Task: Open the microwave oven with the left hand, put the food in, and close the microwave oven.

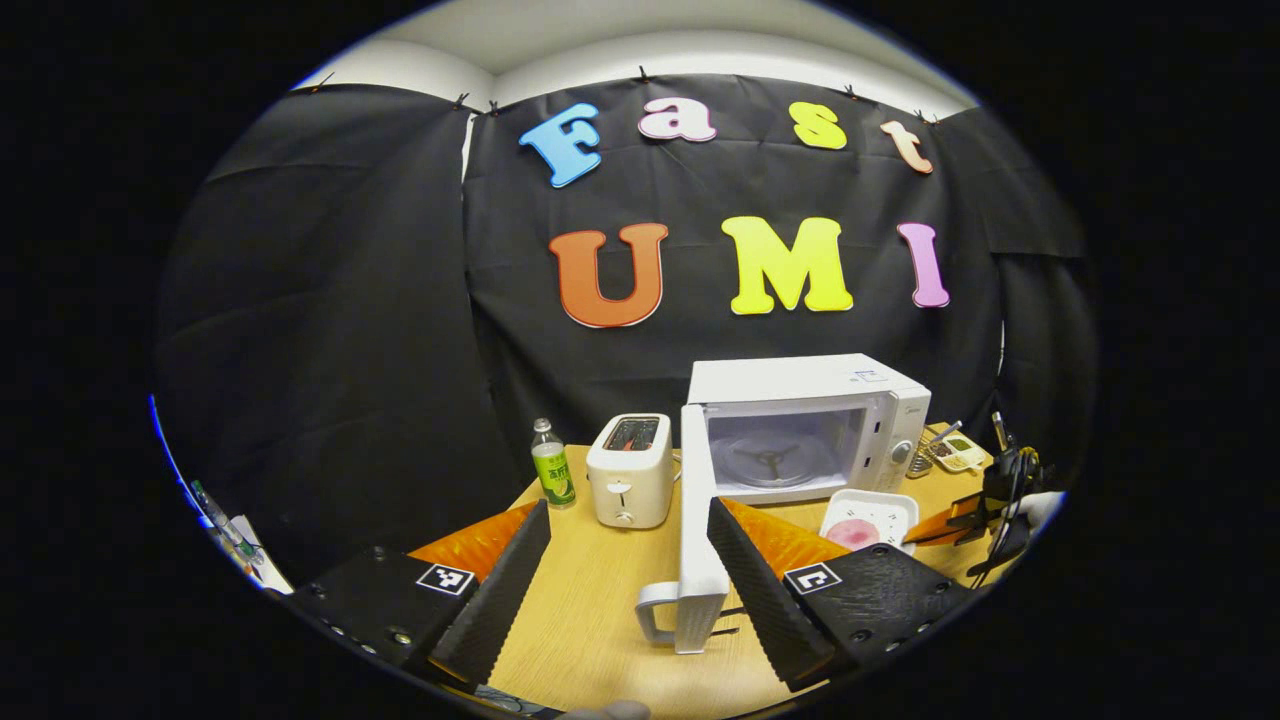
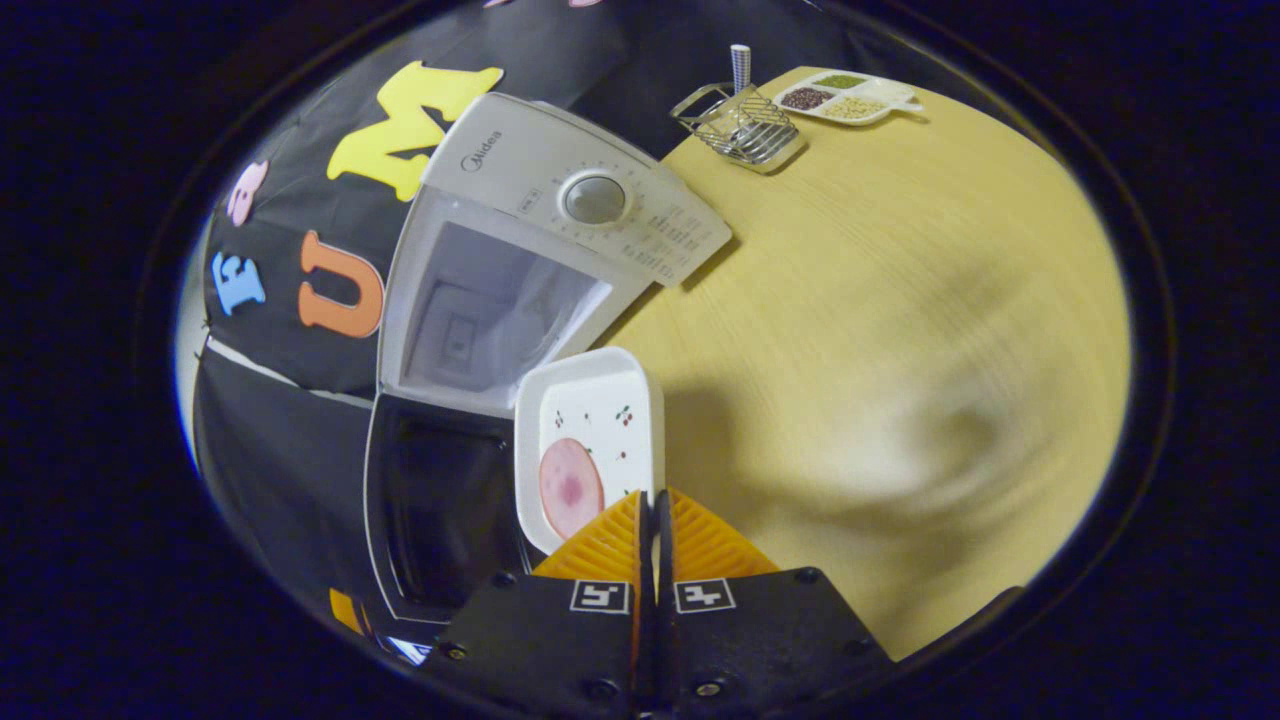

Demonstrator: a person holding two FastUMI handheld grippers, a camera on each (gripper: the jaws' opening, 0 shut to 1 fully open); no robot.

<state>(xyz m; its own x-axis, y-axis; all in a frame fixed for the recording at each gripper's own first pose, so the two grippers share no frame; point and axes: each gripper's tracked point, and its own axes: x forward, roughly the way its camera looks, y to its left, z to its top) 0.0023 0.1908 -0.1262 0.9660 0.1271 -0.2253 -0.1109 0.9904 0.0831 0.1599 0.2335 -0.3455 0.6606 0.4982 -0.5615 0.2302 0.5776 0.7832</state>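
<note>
Two grippers share the work at the table (image 2: 900,300): the microwave (image 1: 800,425) has its door (image 1: 697,520) swung wide for loading, the left gripper (image 1: 630,560) hangs back, jaws spread, while the right gripper (image 2: 653,520), jaws pinching its rim, brings the plate (image 2: 590,440) of food (image 2: 570,487) toward the opening.

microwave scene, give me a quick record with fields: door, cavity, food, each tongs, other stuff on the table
door: microwave door swung wide open
cavity: microwave holds no food, bare turntable ring
food: pink slice on white tray, in front of the microwave opening
right tongs: closed on the tray's near rim
left tongs: open, holding nothing, back from the door
table: toaster, green bottle, wire rack, divided dish
</note>
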